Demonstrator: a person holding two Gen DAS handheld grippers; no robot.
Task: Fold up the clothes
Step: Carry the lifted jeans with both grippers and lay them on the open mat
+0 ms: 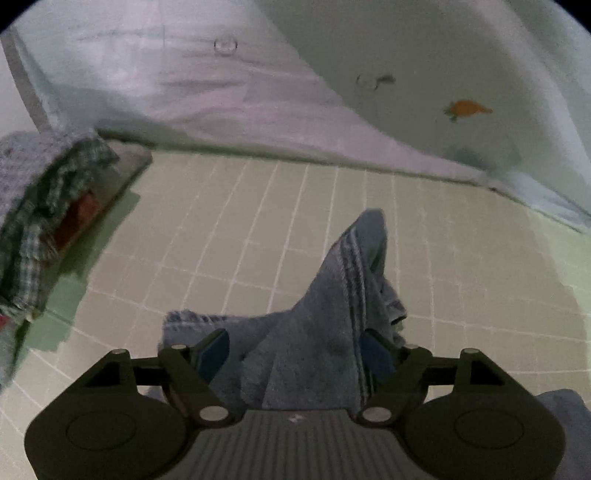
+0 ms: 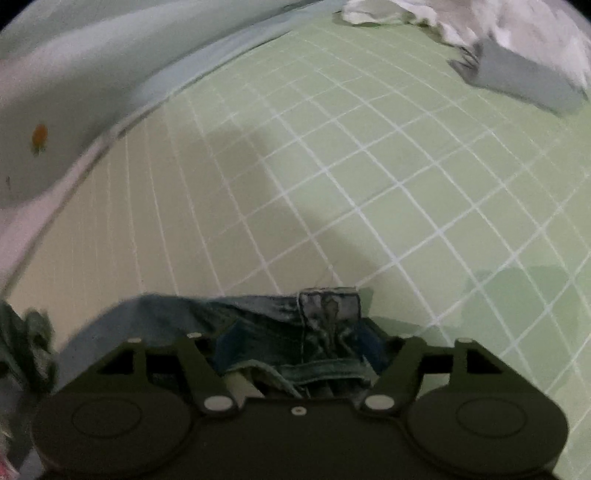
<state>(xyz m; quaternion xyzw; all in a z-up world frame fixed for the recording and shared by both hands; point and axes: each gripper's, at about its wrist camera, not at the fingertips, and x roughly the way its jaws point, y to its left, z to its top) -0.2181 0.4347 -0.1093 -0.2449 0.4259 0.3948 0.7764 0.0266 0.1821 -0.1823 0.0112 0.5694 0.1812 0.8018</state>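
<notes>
A blue denim garment [image 1: 325, 295] lies bunched on the green grid mat [image 1: 240, 229], one seamed edge standing up in a peak. My left gripper [image 1: 295, 350] is over it, jaws wide, with the cloth heaped loosely between the blue pads [image 1: 212, 354]. In the right wrist view, the denim's waistband end [image 2: 328, 306] lies crumpled between the spread fingers of my right gripper [image 2: 299, 347]. Neither pair of pads visibly presses on the fabric. Both grippers point steeply down at the mat [image 2: 369, 184].
A stack of folded clothes topped by a plaid shirt [image 1: 48, 206] sits at the mat's left edge. White bedding with a carrot print [image 1: 469, 109] borders the far side. A grey cloth [image 2: 517, 85] and white cloths [image 2: 388, 11] lie at the far right corner.
</notes>
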